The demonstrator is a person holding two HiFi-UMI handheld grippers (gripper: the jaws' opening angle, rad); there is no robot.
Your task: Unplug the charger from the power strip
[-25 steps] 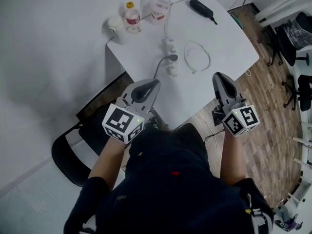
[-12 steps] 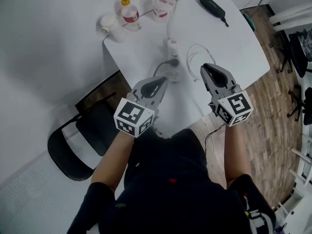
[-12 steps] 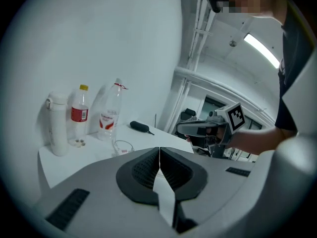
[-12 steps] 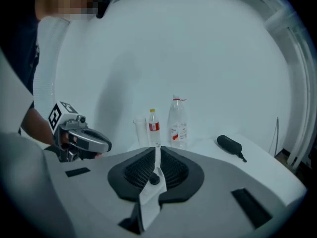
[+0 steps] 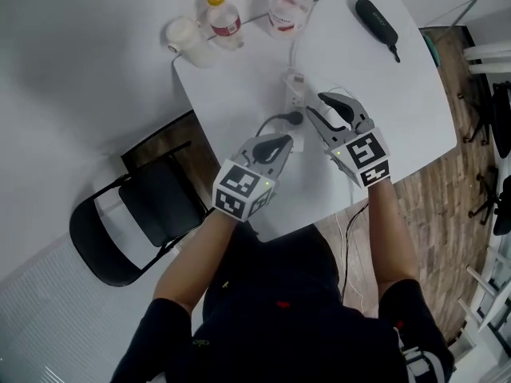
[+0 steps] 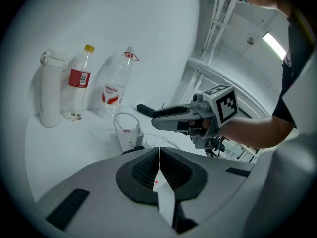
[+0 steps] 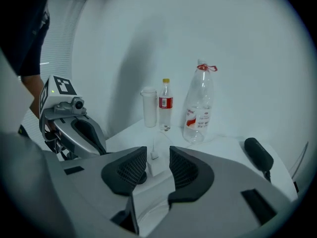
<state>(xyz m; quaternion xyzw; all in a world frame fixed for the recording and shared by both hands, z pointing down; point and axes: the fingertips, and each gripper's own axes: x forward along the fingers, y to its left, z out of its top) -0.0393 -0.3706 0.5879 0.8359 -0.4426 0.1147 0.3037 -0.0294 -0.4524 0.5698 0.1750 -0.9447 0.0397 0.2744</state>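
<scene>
We look down on a white table (image 5: pixel 231 102) whose far edge meets a plain white wall (image 5: pixel 88 78). Just off the table's left edge stands a black folding chair (image 5: pixel 156 202), and brown wooden plank flooring (image 5: pixel 435 206) shows beneath it and past the table's right edge. Dark office chairs (image 5: pixel 501 118) and white racks (image 5: pixel 487 53) line the right border. At lower left we see a pale ribbed surface (image 5: pixel 48 325), and the right gripper view shows slatted blinds (image 7: pixel 62 29) there. In the left gripper view a long ceiling lamp (image 6: pixel 275 44) glows beside white beams (image 6: pixel 218 19).
</scene>
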